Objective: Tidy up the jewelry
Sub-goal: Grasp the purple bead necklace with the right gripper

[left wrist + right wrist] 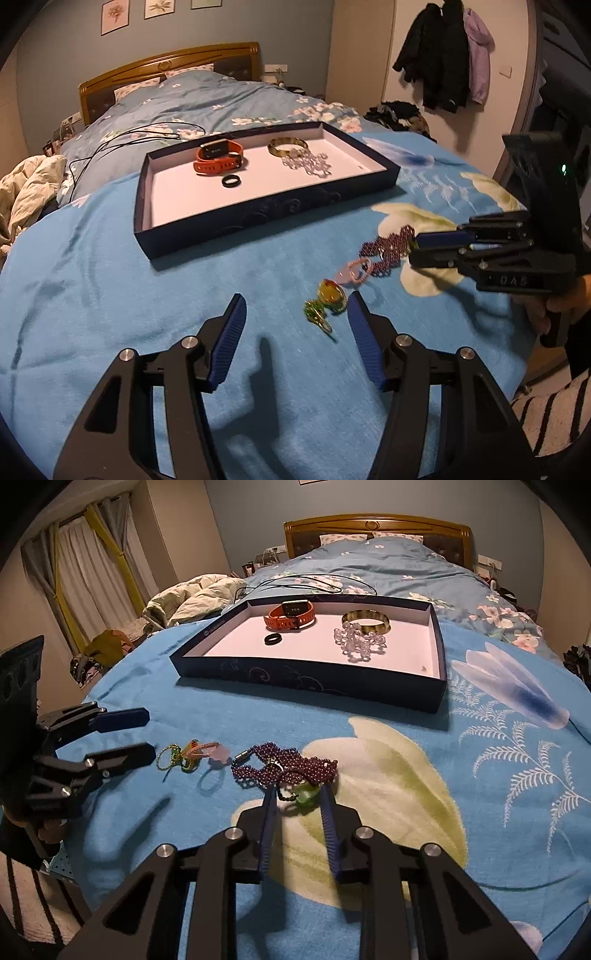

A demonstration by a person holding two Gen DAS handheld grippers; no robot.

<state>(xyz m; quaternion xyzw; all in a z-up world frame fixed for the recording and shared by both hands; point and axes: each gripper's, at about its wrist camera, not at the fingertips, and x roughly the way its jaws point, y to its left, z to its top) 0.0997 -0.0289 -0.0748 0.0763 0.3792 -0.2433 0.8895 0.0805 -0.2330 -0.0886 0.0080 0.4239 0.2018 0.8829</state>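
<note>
**Four pieces in the box, several more on the blanket**

The bed is covered with a blue blanket [388, 738] that has big flower prints. On it lies a dark box [310, 679] with a white floor, shallow and open at the top.

Inside the box four pieces are already placed, as far as the pictures show. An orange watch [290, 616] lies at the back, and a black ring [273, 639] is just in front of it. On the other side there is a bangle [366, 621] with brown and yellow stripes, and a clear bead strand [360, 642] lies touching it.

The rest is on the blanket in front of the box, so I judge the task about half done. The biggest piece left is a purple bead chain [284, 767], piled in loops, with a green stone [307, 794] at its near edge. To its left are a pink ring [216, 755] and a small green-yellow trinket [181, 757], close together.

The right gripper [297, 797] is low over the chain. Its jaws stand narrow, one on each side of the green stone, but they are not closed on it; they seem to be about to grip. The left gripper [297, 306] is wide open and holds nothing. Its right finger [364, 339] is just beside the trinket.
</note>
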